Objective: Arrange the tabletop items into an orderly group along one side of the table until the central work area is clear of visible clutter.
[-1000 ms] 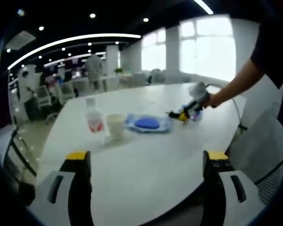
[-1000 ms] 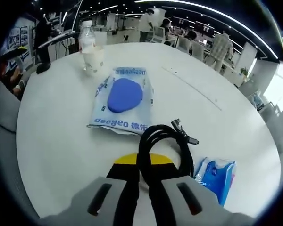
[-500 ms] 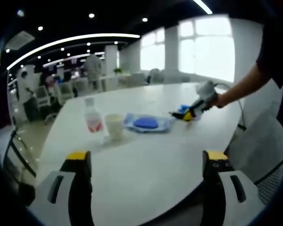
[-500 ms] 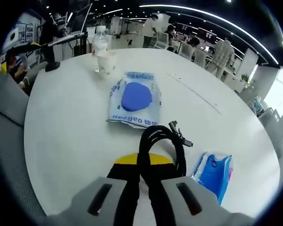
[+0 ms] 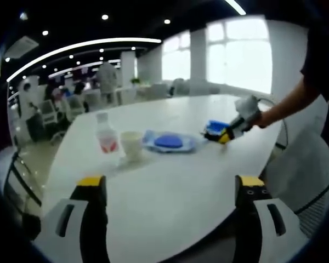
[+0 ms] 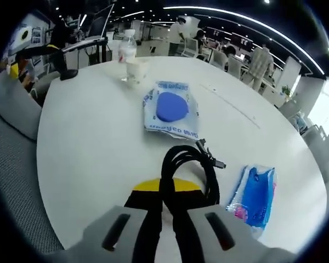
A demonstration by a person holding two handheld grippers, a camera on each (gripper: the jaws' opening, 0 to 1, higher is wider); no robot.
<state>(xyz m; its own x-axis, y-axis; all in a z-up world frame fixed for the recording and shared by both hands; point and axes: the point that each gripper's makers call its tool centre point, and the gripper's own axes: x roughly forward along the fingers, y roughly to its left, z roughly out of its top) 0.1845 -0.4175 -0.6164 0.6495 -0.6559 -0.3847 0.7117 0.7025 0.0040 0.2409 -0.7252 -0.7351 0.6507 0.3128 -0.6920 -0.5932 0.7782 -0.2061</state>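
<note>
Above table (image 6: 88, 142), right gripper (image 6: 167, 204) clamps coiled cable (image 6: 187, 167).

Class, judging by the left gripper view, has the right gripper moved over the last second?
Yes. The right gripper, carrying the black cable, has drawn away from the blue-and-white pouch toward the table edge.

The round table (image 6: 93, 142) is plain white. The looped cable (image 6: 187, 170) is black. The flat wipes packet (image 6: 171, 113) is pale blue and white with a dark blue oval at its centre and blue lettering. The small tissue pack (image 6: 256, 190) is bright blue with a pink edge. The clear plastic bottle (image 5: 106, 137) has a red label, and the paper cup (image 5: 132, 145) is cream. Yellow tips mark the grey gripper (image 5: 169, 189).
</note>
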